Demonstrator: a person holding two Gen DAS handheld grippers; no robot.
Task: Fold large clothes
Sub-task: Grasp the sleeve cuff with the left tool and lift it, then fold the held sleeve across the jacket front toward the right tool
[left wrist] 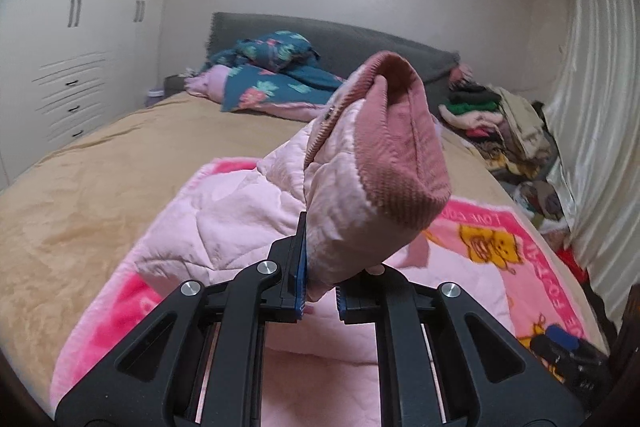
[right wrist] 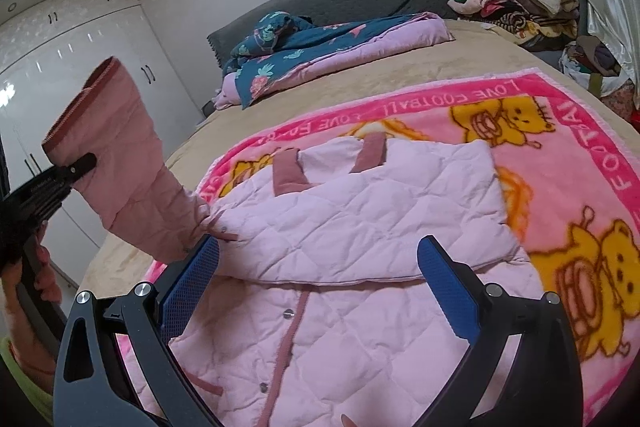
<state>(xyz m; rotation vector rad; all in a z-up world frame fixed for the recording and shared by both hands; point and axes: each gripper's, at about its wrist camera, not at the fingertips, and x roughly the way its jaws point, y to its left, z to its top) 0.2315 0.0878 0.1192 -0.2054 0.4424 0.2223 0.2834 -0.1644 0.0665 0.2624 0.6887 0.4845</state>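
Observation:
A pale pink quilted jacket [right wrist: 360, 219] lies on a pink cartoon blanket [right wrist: 568, 155] on the bed, one part folded over its body. My left gripper [left wrist: 320, 287] is shut on the jacket's sleeve [left wrist: 352, 187] and holds it up off the bed; the darker ribbed cuff [left wrist: 404, 147] points up and away. In the right wrist view that sleeve [right wrist: 132, 179] stands raised at the left, pinched by the left gripper [right wrist: 72, 167]. My right gripper [right wrist: 320, 267] hovers open over the jacket's front, with the snap placket [right wrist: 288, 331] below it and nothing between its blue pads [right wrist: 448, 291].
The bed has a tan cover [left wrist: 100, 163]. At its head lie a teal floral quilt [right wrist: 304, 47] and a grey headboard [left wrist: 360, 43]. A heap of clothes [left wrist: 508, 123] sits at the far right by a pale curtain [left wrist: 592, 107]. White wardrobes [left wrist: 80, 39] stand on the left.

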